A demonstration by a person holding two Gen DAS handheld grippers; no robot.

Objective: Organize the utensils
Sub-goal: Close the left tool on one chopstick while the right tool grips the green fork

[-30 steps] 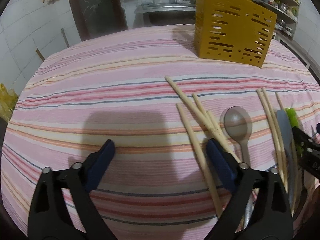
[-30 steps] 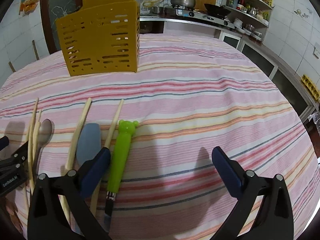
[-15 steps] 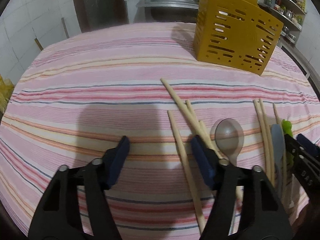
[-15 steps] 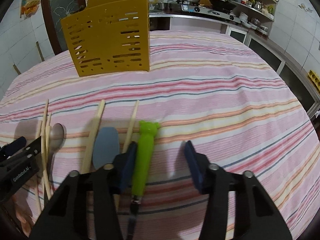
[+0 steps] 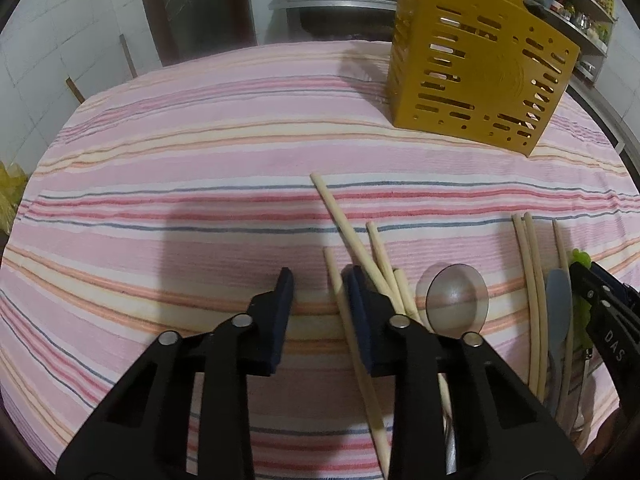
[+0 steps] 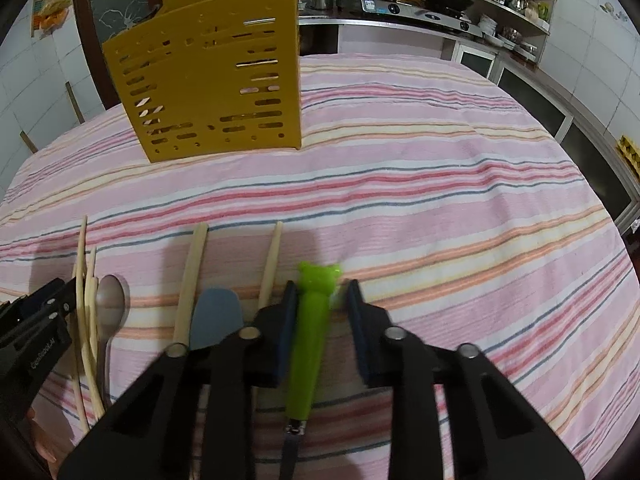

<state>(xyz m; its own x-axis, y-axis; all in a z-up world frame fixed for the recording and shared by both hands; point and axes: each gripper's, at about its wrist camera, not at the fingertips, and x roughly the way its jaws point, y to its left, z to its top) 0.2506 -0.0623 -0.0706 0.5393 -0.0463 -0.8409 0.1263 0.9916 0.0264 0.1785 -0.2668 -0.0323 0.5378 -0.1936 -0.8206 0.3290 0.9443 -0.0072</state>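
Several pale wooden chopsticks lie on the pink striped tablecloth. One chopstick (image 5: 338, 292) lies between the fingers of my left gripper (image 5: 319, 280), against the right pad (image 5: 358, 312), with a gap to the left pad; the jaws are closing. A green bear-topped handle (image 6: 314, 320) with a dark blade lies between the fingers of my right gripper (image 6: 322, 287). Those jaws are closing too, and a gap still shows at the right pad (image 6: 360, 320). The yellow slotted utensil holder (image 5: 476, 80) (image 6: 208, 80) stands upright farther back.
A metal spoon (image 5: 456, 300) (image 6: 112, 300), a grey-blue spatula (image 5: 558, 308) (image 6: 216, 316) and more chopsticks (image 5: 532, 280) (image 6: 192, 280) lie between the two grippers. A kitchen counter with a stove (image 6: 400, 4) and shelves stands behind the table.
Both grippers' jaws have narrowed a lot. The left gripper shifted right so a chopstick now lies between its fingers. The right gripper's fingers now straddle the green handle.
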